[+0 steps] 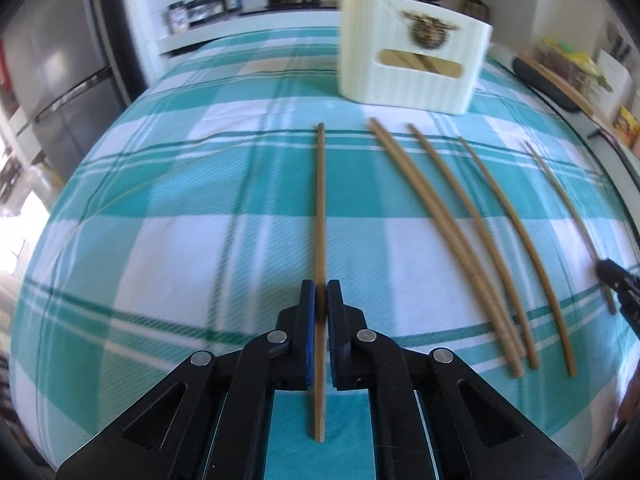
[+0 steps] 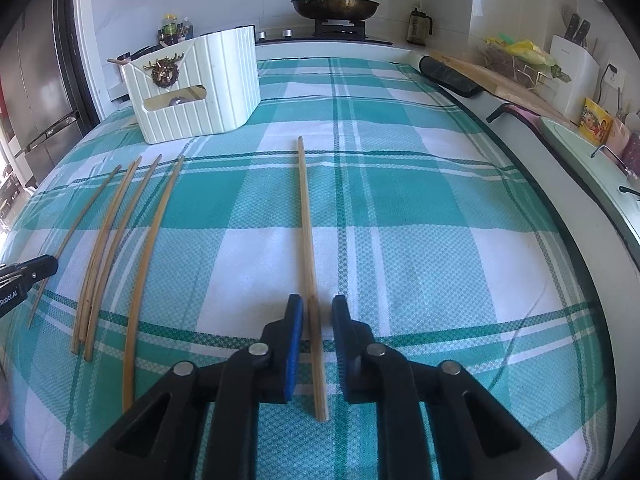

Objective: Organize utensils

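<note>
The left gripper (image 1: pixel 321 294) has its blue-padded fingers (image 1: pixel 307 320) clamped on a single wooden chopstick (image 1: pixel 320 208), which runs straight ahead from between them over the teal-and-white checked cloth (image 1: pixel 180 200) on the counter. In the right wrist view the right gripper (image 2: pixel 317 312) straddles another chopstick (image 2: pixel 306 216); a visible gap remains on each side of the stick, so the fingers (image 2: pixel 295 340) stand a little apart and do not press on it.

Right of the left fingers lie four loose chopsticks (image 1: pixel 460 240), side by side; the same group appears left of the right fingers (image 2: pixel 116 248). Only the left view shows chopsticks through the handle slot of the cream ribbed basket (image 1: pixel 412 52) ahead; the right view shows that basket (image 2: pixel 192 88) ahead and to the left, something rounded behind the slot, unclear. The right view alone gives a sharp look at a lidded wok (image 2: pixel 335 5) on the stove beyond. The left view is motion-blurred
</note>
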The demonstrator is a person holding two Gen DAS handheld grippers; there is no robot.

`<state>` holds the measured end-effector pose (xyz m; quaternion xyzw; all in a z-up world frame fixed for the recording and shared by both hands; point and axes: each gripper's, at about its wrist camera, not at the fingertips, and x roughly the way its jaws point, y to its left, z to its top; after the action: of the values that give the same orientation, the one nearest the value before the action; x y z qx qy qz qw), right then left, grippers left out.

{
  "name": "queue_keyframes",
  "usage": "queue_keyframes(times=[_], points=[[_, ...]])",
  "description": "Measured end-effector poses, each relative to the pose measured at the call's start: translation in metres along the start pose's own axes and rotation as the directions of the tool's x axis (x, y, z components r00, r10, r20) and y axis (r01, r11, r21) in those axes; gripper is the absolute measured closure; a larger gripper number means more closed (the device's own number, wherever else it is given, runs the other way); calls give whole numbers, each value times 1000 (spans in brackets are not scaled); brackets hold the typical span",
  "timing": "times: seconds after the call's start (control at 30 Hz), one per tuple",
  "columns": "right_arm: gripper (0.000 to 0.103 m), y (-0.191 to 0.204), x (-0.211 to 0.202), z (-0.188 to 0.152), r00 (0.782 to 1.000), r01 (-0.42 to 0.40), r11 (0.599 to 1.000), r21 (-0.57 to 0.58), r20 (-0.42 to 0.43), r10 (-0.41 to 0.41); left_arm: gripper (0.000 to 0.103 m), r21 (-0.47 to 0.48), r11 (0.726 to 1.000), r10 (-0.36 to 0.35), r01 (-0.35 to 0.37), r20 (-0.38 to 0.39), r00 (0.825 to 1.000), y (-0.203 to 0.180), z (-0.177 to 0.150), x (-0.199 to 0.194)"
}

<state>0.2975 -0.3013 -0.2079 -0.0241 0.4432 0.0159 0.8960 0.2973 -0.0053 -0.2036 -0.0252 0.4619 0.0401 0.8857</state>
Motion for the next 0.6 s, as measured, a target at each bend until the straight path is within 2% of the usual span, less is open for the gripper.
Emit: queue_keyframes(times=[0.1,0.17,0.2,0.23,0.27,0.3,0.33,0.37,0.43,0.53,0.6], points=[[93,-7,-4,-3,998,65,998,9,1,-66,98,-43,999,2,-2,-5,1000,22,-3,-1],[93,-12,-5,-5,997,79,997,16,-2,-79,98,-32,999,-21,21,-7,1000,28,-2,0],[92,-14,-5,-5,997,75,997,21,-4,-75,94,-20,999,-29,29,-5,1000,28,-2,1],[92,-15,-5,-5,998,69,997,23,-4,-69,89,-5,999,-35,35,-4,999,28,-1,1],[89,-15,-4,-4,998,60,998,19,-6,-60,69,9,999,-36,36,-4,999,28,0,2],[75,-15,-4,-3,999,44,999,14,-6,-44,45,22,999,-33,33,1,999,27,2,3],[65,-14,-3,-2,999,31,999,10,-9,-31,36,30,999,-26,26,7,1000,27,3,4],[50,-14,-2,-1,1000,16,1000,4,-15,-16,31,43,999,-12,11,10,1000,27,6,6],[48,-11,2,2,999,4,1000,-23,-35,-5,31,66,998,11,-11,-9,1000,28,10,13],[48,-9,8,9,999,-5,998,-67,-43,2,17,67,998,22,-21,-25,999,31,17,22],[43,-10,12,13,998,-17,997,-77,-53,13,7,61,998,31,-29,-30,999,35,19,26]])
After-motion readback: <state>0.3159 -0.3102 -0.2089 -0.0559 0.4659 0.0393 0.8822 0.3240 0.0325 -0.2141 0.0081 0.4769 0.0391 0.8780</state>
